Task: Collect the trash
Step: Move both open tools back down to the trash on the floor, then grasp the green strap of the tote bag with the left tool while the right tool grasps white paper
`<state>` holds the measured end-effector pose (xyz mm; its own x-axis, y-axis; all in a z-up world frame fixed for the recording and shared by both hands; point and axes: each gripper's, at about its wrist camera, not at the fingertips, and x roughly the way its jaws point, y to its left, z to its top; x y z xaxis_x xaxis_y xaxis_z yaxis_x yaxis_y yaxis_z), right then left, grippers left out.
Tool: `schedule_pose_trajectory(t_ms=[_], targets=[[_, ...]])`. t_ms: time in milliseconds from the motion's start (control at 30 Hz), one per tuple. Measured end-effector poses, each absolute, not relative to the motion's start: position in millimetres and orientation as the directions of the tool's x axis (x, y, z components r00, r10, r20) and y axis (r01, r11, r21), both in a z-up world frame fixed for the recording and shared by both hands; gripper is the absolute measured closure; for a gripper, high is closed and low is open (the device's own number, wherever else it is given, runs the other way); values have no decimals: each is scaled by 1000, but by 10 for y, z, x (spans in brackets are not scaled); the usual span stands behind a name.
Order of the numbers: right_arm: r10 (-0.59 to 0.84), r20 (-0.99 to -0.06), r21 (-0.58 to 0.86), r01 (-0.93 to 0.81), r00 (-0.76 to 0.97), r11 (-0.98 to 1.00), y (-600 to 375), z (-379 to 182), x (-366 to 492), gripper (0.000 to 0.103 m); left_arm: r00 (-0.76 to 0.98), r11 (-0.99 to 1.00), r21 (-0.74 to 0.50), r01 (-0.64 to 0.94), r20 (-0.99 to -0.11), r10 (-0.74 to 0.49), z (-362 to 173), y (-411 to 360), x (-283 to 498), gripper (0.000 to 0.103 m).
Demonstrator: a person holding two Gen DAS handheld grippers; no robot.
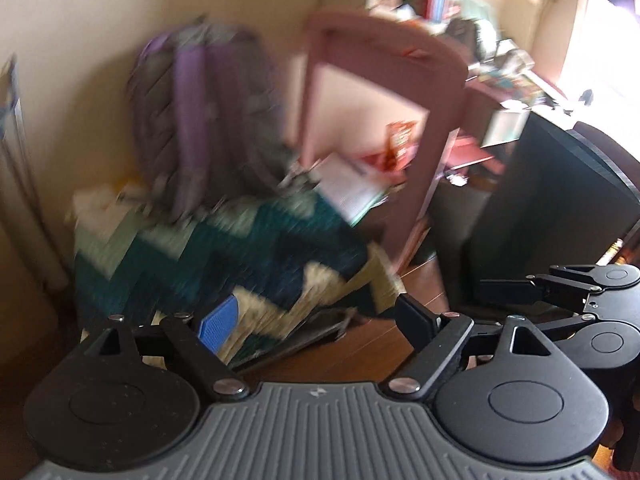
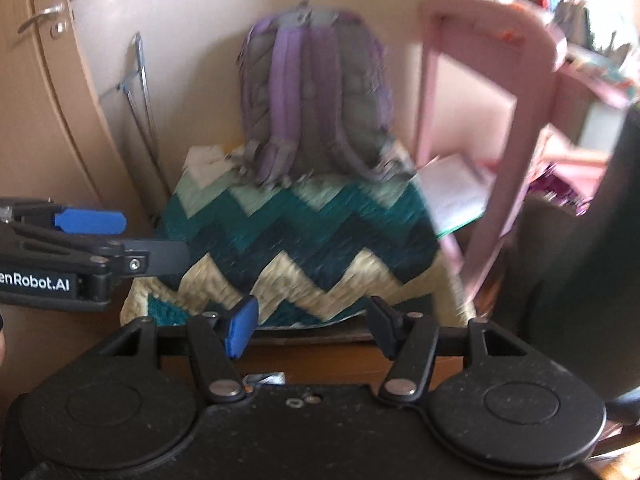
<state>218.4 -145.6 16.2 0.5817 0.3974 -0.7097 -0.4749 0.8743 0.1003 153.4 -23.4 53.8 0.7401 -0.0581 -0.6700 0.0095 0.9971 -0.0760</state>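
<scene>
Both grippers are pointing forward and angled downward, side by side. The left gripper is sitting with its jaws spread wide, nothing between them. The right gripper is also gaping open and empty. From the right wrist view, the left one is poking in at 9 o'clock.

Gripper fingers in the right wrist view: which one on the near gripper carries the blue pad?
The left-hand finger of the right gripper; the other finger shows only black.
</scene>
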Motion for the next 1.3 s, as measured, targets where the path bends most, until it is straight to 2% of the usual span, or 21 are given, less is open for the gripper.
schedule_pose_trajectory(t_ms=[100, 167, 333, 667, 967, 1167, 1300], targets=[[414, -738, 136, -483, 533, 865, -1294, -219, 2290, 43, 714, 991, -122, -54, -698, -47, 163, 84, 1557, 13], [407, -766, 154, -472, 498, 868, -1201, -523, 2380, 43, 697, 985, -135, -108, -717, -22, -129, 264, 1579, 4], [394, -840, 220, -430, 373, 876, -991, -1341, 2569, 43, 626, 971, -121, -208, -779, 37, -871, 594, 1682, 3], [305, -930, 200, -417, 203, 887, -615, -2913, 2592, 43, 411, 949, -73, -307, -909, 64, -2374, 927, 2110, 3], [273, -961, 183, -636, 46, 749, -242, -3780, 2504, 43, 215, 942, -107, -319, -976, -38, -3544, 1017, 2449, 3], [168, -984, 163, -655, -56, 738, -200, -4413, 2529, 43, 127, 916, -167, -366, -984, -128, -4107, 1152, 2587, 3], [163, -981, 190, -641, -102, 743, -192, -4643, 2568, 43, 85, 907, -189, -377, -982, -170, -4432, 1165, 2683, 4]])
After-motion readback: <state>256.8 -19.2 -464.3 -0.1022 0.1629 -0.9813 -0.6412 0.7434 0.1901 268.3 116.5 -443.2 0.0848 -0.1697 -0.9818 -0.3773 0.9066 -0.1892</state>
